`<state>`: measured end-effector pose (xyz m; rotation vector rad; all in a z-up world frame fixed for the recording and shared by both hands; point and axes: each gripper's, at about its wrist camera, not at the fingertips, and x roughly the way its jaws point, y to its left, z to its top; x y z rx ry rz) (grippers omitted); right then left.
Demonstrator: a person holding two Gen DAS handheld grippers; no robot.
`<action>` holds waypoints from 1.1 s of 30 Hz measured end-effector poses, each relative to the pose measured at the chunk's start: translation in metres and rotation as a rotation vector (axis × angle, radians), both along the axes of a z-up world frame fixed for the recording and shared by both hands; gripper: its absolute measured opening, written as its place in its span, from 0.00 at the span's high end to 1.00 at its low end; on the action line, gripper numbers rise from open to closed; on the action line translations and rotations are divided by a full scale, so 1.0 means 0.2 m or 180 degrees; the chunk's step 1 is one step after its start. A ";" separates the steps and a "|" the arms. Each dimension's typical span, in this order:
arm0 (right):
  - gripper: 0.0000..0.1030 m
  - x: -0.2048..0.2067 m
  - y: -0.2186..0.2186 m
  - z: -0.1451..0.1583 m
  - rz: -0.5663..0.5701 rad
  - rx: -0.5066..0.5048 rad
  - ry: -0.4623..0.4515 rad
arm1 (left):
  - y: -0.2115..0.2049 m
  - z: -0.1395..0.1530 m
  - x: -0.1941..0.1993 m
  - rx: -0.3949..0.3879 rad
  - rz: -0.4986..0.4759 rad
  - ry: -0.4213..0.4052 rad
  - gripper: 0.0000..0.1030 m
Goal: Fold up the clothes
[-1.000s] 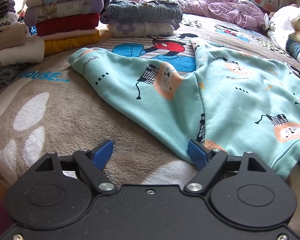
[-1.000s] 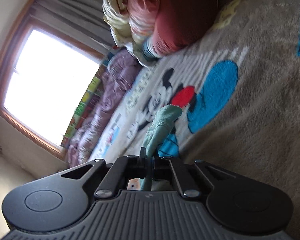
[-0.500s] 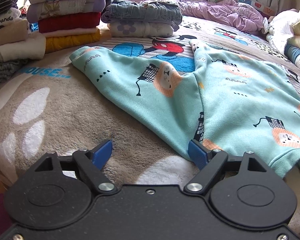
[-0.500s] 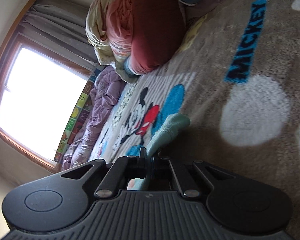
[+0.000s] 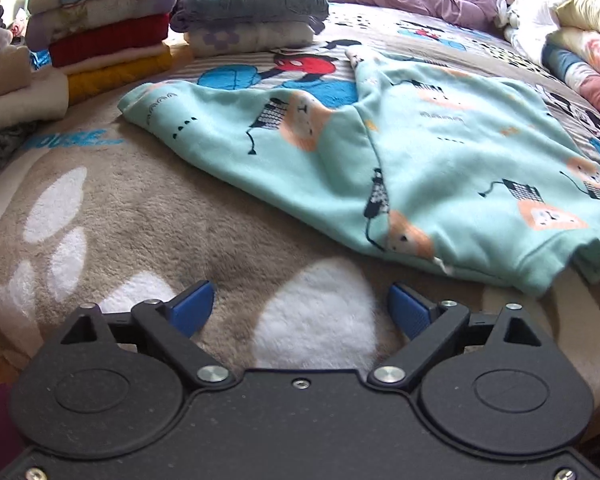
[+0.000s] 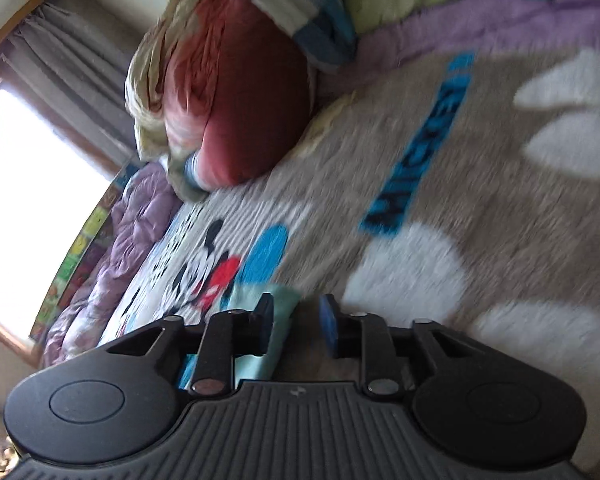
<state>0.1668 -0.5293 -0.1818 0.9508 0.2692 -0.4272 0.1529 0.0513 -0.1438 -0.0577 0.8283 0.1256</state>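
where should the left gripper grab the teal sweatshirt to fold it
Grip the teal sweatshirt at its near hem corner, coming low from the front. That edge lies flat and free on the blanket, nearest the open left gripper.

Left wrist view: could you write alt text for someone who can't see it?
A mint-green printed garment lies spread on a tan plush blanket on a bed, beyond the open left gripper, which holds nothing. Stacks of folded clothes stand at the back left.
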 end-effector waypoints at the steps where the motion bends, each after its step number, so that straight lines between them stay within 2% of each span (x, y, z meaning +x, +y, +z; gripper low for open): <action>1: 0.60 -0.01 -0.03 0.00 -0.0052 0.0040 -0.0024 | 0.00 0.01 -0.01 -0.0023 -0.0015 0.0027 0.09; 4: 0.59 -0.05 -0.08 -0.01 -0.0114 0.0026 -0.0044 | -0.02 0.06 -0.04 -0.0051 -0.0084 0.0028 0.09; 7: 0.59 -0.05 -0.04 0.02 0.0014 -0.0111 -0.0043 | -0.10 0.11 -0.09 0.0123 -0.0224 -0.0112 0.09; 10: 0.59 -0.06 0.08 0.07 0.0395 -0.0278 -0.0057 | -0.23 0.15 -0.12 0.0353 -0.0513 -0.0299 0.10; 15: 0.59 -0.05 0.36 0.15 0.1191 -0.0547 -0.0096 | -0.49 0.18 -0.16 0.0752 -0.1198 -0.0655 0.12; 19: 0.58 0.01 0.55 0.18 0.1738 -0.0726 -0.0144 | -0.69 0.16 -0.15 0.1060 -0.1665 -0.0787 0.16; 22: 0.56 0.05 0.63 0.17 0.2089 -0.0711 -0.0205 | -0.81 0.14 -0.15 0.1203 -0.1975 -0.0864 0.18; 25: 0.56 0.07 0.71 0.19 0.2376 -0.0695 -0.0270 | -0.92 0.11 -0.14 0.1388 -0.2229 -0.0915 0.23; 27: 0.56 0.06 0.77 0.20 0.2548 -0.0731 -0.0319 | -0.97 0.09 -0.12 0.1528 -0.2344 -0.0927 0.37; 29: 0.56 0.06 0.83 0.22 0.2731 -0.0809 -0.0364 | -1.02 0.07 -0.11 0.1618 -0.2438 -0.0925 0.45; 33: 0.56 0.06 0.90 0.22 0.2963 -0.0859 -0.0407 | -1.09 0.04 -0.08 0.1738 -0.2626 -0.0913 0.50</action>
